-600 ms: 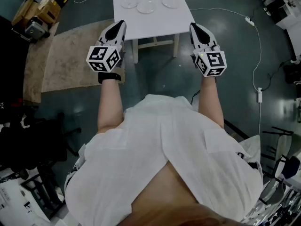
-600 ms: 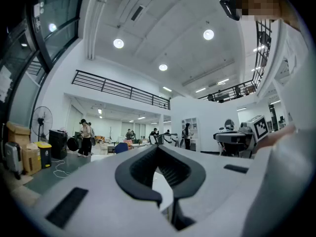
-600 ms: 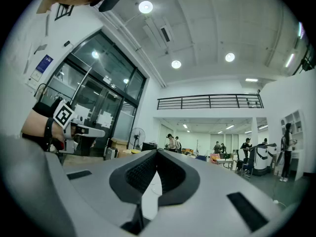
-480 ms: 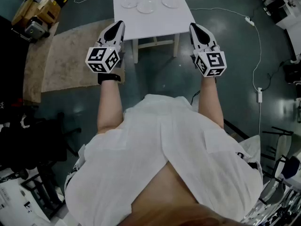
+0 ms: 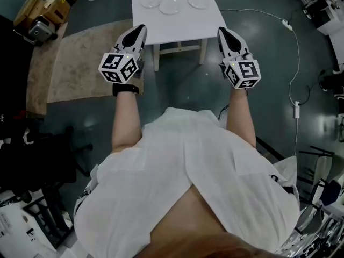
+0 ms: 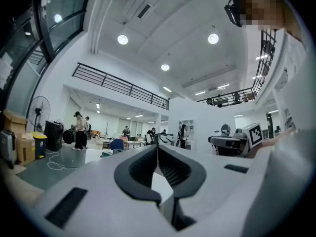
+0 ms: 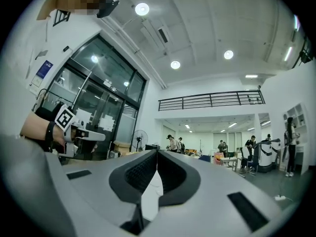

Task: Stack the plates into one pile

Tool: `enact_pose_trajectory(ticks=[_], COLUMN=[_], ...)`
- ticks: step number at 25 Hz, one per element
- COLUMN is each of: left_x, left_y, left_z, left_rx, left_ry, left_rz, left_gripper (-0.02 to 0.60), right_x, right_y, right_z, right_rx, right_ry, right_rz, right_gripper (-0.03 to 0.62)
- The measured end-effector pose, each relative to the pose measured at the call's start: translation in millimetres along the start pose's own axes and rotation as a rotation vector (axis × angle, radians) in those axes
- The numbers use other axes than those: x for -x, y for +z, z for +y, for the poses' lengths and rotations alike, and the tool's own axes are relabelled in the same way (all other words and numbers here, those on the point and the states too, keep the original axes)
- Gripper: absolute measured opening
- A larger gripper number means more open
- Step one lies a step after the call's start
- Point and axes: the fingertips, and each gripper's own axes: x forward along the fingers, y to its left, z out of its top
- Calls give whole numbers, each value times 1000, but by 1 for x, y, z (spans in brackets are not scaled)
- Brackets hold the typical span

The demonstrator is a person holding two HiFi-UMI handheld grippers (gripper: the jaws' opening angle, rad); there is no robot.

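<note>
Three clear plates lie apart in a row on the white table (image 5: 177,28) at the top of the head view: a left plate (image 5: 150,2), a middle plate (image 5: 170,7) and a right plate (image 5: 198,2). My left gripper (image 5: 141,28) hangs shut and empty over the table's near left corner. Just off the near right corner, my right gripper (image 5: 221,31) is shut and empty too. Both point level, well short of the plates. In the left gripper view my left gripper (image 6: 157,146) has its jaws together; my right gripper (image 7: 157,151) shows the same in the right gripper view. Neither gripper view shows the plates.
A beige rug (image 5: 80,63) lies left of the table. Boxes and gear (image 5: 40,20) stand at the far left. A white cable (image 5: 293,52) runs across the dark floor on the right. People (image 7: 173,143) stand far off in the hall.
The table and plates have shifted slightly right and down in the head view. Both grippers hold nearly the same places and stay shut.
</note>
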Motion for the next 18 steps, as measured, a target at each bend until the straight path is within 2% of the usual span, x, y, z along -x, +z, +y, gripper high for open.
enact_pose_trajectory(ticks=[2, 3, 4, 7, 11, 15, 18], left_x=[-4, -7, -9, -11, -13, -18, -21], left_y=[-6, -9, -12, -19, -25, -24, -28], left_z=[-2, -3, -3, -4, -6, 4, 18], left_rx=[36, 59, 79, 68, 11, 38, 42], left_ry=[-34, -52, -68, -104, -159, -190, -203], left_rz=[16, 27, 41, 74, 95, 77, 88], left_gripper=[38, 90, 116, 120, 91, 94, 98], right_x=[-2, -4, -6, -12, -20, -37, -52], right_y=[-4, -7, -10, -24, -30, -35, -45], right_z=[1, 2, 4, 10, 18, 28, 29], right_rx=[-19, -20, -11, 15, -46, 71, 91], right_ry=[19, 28, 39, 61, 84, 94, 57], right_rz=[-4, -2, 7, 51, 50, 95, 131], right_gripper=[28, 28, 28, 26, 27, 28, 28])
